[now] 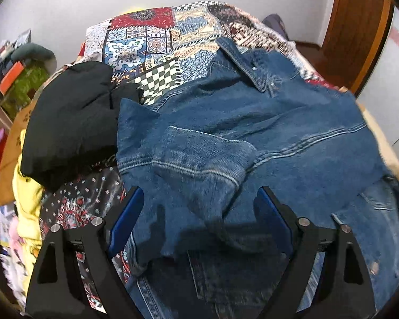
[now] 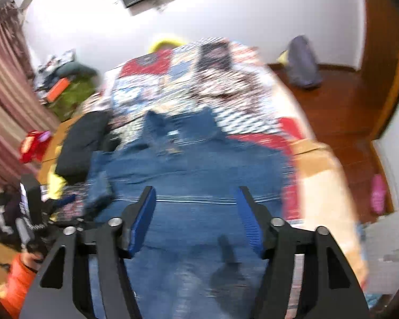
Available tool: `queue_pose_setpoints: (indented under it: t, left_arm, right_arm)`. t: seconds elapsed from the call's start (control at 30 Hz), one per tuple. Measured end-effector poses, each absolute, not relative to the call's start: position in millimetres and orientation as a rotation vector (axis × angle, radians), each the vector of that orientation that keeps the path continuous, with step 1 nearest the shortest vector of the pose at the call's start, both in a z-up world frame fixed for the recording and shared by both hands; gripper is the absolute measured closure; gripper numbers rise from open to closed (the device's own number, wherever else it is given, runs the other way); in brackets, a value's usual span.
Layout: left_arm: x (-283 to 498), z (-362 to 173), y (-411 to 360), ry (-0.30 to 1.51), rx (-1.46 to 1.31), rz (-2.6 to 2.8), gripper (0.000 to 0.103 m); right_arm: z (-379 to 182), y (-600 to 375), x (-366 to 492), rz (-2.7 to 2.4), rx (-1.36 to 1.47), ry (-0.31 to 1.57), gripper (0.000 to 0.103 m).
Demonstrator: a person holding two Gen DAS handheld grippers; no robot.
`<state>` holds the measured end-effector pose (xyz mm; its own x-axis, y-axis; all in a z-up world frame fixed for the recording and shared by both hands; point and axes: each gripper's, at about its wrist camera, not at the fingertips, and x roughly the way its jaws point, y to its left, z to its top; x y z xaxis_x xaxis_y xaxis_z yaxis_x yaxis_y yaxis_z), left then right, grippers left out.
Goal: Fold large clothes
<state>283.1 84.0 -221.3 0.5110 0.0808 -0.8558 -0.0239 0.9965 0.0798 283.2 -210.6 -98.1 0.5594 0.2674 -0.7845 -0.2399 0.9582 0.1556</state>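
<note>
A blue denim jacket [image 1: 252, 122] lies spread on the bed, collar [image 1: 252, 66] toward the far end, with one sleeve [image 1: 199, 159] folded across its body. My left gripper [image 1: 199, 190] hovers just above that sleeve, open, with nothing pinched between its blue pads [image 1: 125, 223]. The right wrist view is blurred. It shows the same jacket [image 2: 194, 164] from higher up, and my right gripper [image 2: 196, 189] stands open above its lower half, holding nothing.
A patchwork quilt [image 1: 146, 40] covers the bed. A black garment [image 1: 71, 122] lies bunched left of the jacket, beside yellow cloth [image 1: 26, 191]. A cluttered side table [image 2: 63, 85] stands at the left, a wooden floor [image 2: 340, 111] with a grey bag [image 2: 303, 61] at the right.
</note>
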Motion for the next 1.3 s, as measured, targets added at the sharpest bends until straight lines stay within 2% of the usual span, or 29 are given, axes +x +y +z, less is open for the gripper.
queue_pose_setpoints:
  t: [0.03,0.07,0.1,0.23,0.27,0.4,0.47,0.57,0.63,0.7,0.87,1.07,1.3]
  left_arm:
    - [287,-224,83,1.036,0.078,0.070,0.016]
    - [291,-228,83,1.040,0.097,0.086,0.021]
    - [293,-230,82,1.046,0.108,0.095,0.031]
    - [296,-233,89,1.050,0.082,0.084,0.044]
    - [295,-231,91,1.041,0.073,0.083,0.051]
    - [286,-214,103,0.988,0.036,0.097,0.061]
    - [281,-205,115,0.975,-0.005,0.102,0.063]
    - [272,-201,129,0.975,-0.046,0.087,0.063]
    - [265,-205,136,1.001,-0.042,0.086,0.059]
    - [257,-215,142,1.030,-0.033,0.098,0.046]
    - [239,-246,161,1.089,-0.023,0.150,0.032]
    - [242,-227,182,1.064,-0.101,0.123,0.032]
    - [277,-213,200,1.034,-0.191,0.113,0.032]
  right_arm:
    - [-101,-217,282,0.273,0.007,0.930,0.037]
    - [-103,-226,282,0.256,-0.014,0.940,0.037]
    - [-108,-230,283,0.241,-0.033,0.952,0.037]
    - [-137,-242,292,0.203,-0.084,1.019,0.037]
    - [-146,-244,294,0.197,-0.086,1.038,0.037]
    - [-183,-245,301,0.196,-0.078,1.103,0.037]
    - [-199,-241,305,0.197,-0.084,1.129,0.037]
    - [-219,-229,307,0.212,-0.107,1.152,0.037]
    - [-231,-222,307,0.211,-0.137,1.163,0.037]
    - [-236,-221,303,0.205,-0.155,1.152,0.037]
    - [-235,-230,297,0.209,-0.118,1.134,0.032]
    - [-227,-243,303,0.226,-0.056,1.144,0.032]
    - [-194,-262,318,0.202,-0.042,1.049,0.032]
